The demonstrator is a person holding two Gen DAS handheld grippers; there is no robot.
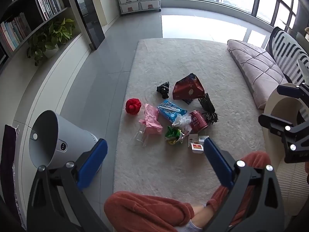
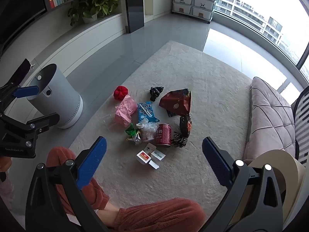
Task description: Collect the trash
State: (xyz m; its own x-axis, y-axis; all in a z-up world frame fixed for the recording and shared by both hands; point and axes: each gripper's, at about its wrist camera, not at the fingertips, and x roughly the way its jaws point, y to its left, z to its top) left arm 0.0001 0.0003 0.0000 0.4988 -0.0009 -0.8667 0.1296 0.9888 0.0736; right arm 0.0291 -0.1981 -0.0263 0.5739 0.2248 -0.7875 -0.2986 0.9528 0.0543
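Because nothing is yet picked up, the left gripper [image 1: 154, 162] and right gripper [image 2: 154, 160] hover with jaws wide open and empty above the trash pile [image 1: 173, 114] heaped mid-rug [image 1: 173, 61], the grey bin [image 2: 56, 96] standing on the floor just beside the rug's edge for drop-off.

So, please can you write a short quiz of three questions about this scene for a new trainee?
1. True or false: the red can stands upright on the carpet.
2. The grey bin stands: A) on the carpet, B) on the tiled floor, C) on the cushion.
3. Is either the left gripper or the right gripper holding something?

Key: 1 true; 2 B; 3 no, both are open and empty.
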